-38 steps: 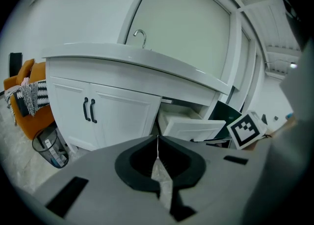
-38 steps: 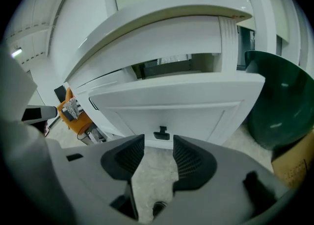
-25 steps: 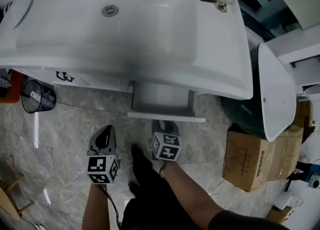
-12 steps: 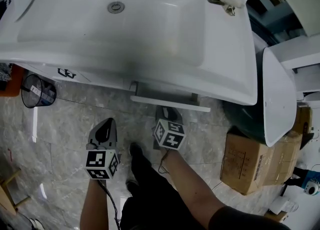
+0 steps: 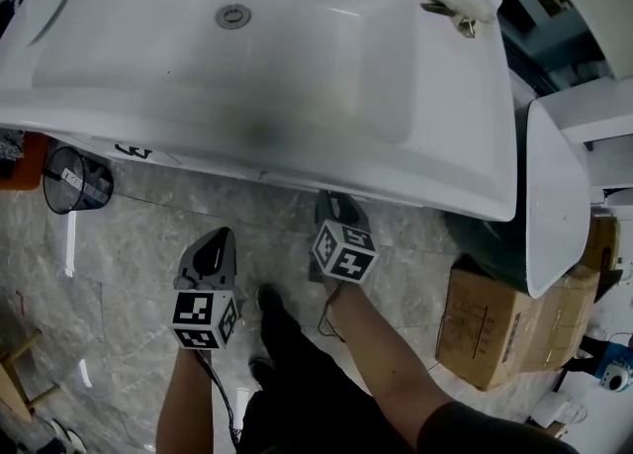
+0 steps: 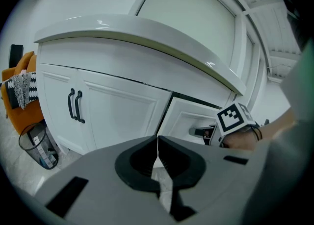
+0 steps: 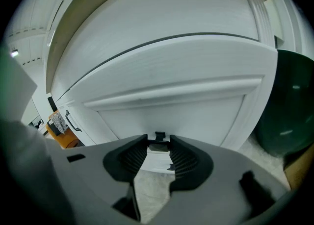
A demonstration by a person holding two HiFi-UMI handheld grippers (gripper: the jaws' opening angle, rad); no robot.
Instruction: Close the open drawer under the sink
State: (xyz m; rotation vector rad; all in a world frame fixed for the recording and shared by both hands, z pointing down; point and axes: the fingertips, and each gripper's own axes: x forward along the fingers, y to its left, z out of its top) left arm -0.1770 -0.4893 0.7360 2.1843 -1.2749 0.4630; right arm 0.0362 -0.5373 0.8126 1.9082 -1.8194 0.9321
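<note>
The white drawer front (image 7: 167,106) fills the right gripper view, and its small dark handle (image 7: 159,145) sits between the pads of my right gripper (image 7: 158,151), which is shut on it. In the head view the right gripper (image 5: 336,203) reaches under the sink rim (image 5: 297,170), and the drawer is hidden beneath that rim. The left gripper view shows the drawer front (image 6: 189,121) with a narrow dark gap above it and the right gripper (image 6: 208,133) at its handle. My left gripper (image 5: 220,236) hangs shut over the floor, holding nothing, its fingertips (image 6: 157,143) meeting.
White cabinet doors (image 6: 108,111) with black handles (image 6: 74,105) stand left of the drawer. A mesh bin (image 5: 74,180) sits on the floor at left. At right are a dark green tub with a white lid (image 5: 549,195) and a cardboard box (image 5: 495,328).
The drawer has slid in under the sink until its front is out of the head view. My right gripper went in with it; the left gripper edged toward the cabinet.
</note>
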